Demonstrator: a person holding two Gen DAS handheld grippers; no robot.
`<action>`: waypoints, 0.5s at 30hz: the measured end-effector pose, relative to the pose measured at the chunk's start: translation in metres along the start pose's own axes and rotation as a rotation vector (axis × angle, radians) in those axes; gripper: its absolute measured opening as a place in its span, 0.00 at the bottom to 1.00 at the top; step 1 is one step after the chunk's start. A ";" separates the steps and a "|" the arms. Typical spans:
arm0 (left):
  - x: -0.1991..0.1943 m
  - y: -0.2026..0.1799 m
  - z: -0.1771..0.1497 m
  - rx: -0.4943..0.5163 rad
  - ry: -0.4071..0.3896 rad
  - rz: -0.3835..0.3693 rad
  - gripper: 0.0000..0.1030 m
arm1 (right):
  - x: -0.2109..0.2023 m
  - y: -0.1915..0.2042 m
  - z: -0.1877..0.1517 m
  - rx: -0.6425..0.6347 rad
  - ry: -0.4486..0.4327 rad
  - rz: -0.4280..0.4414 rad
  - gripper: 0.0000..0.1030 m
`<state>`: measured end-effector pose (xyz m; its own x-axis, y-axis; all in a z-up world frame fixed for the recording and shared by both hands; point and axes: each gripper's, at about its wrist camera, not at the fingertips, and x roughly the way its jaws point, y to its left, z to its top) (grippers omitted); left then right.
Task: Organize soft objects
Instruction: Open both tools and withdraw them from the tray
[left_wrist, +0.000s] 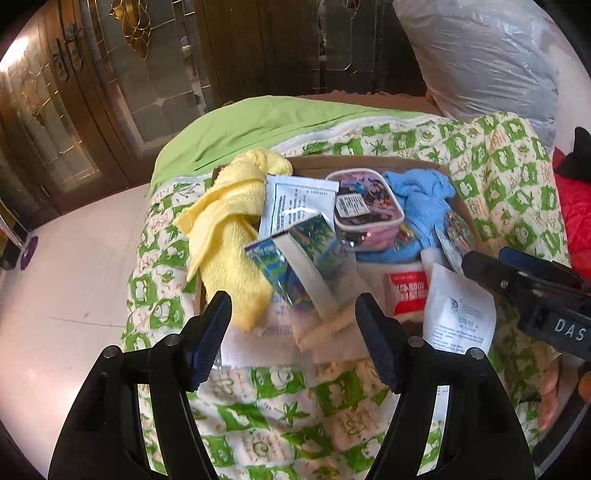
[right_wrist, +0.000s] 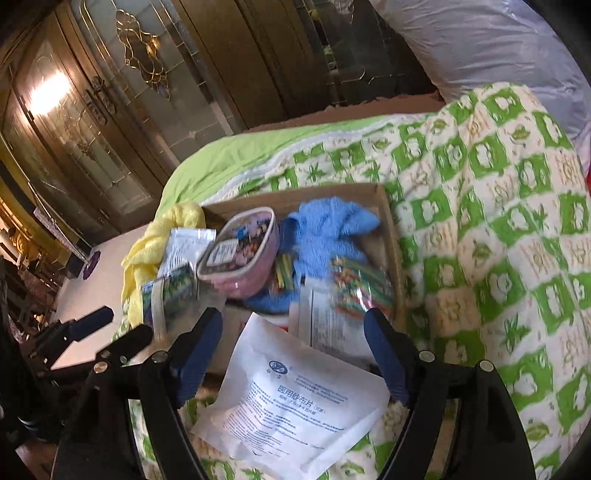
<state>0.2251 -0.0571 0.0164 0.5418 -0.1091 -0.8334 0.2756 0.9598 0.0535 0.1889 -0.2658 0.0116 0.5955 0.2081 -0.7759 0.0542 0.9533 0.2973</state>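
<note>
On the green-patterned quilt (left_wrist: 498, 177) we see a cardboard box (right_wrist: 332, 195) holding, left to right, yellow towel (left_wrist: 229, 221), pink pouch (left_wrist: 365, 206) and blue towel (left_wrist: 421, 195); our left gripper (left_wrist: 293, 321) and right gripper (right_wrist: 293, 341) gape empty before it.

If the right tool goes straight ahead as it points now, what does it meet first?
Most likely the white gauze packet, lying between the open right tool fingers; depth is unclear.

"医用纱布片" on white packet (right_wrist: 295, 398)
</note>
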 end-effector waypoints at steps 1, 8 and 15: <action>0.000 -0.001 -0.002 0.004 0.003 0.001 0.68 | 0.001 -0.001 -0.004 -0.005 0.014 -0.005 0.77; -0.006 -0.003 -0.024 -0.024 0.013 -0.035 0.68 | -0.006 -0.007 -0.019 0.022 0.047 0.005 0.77; -0.032 -0.010 -0.074 -0.051 -0.043 0.044 0.68 | -0.024 -0.012 -0.057 0.020 0.048 0.009 0.77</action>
<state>0.1467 -0.0437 0.0021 0.5867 -0.0763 -0.8062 0.2107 0.9757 0.0609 0.1285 -0.2696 -0.0049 0.5569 0.2275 -0.7988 0.0656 0.9467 0.3153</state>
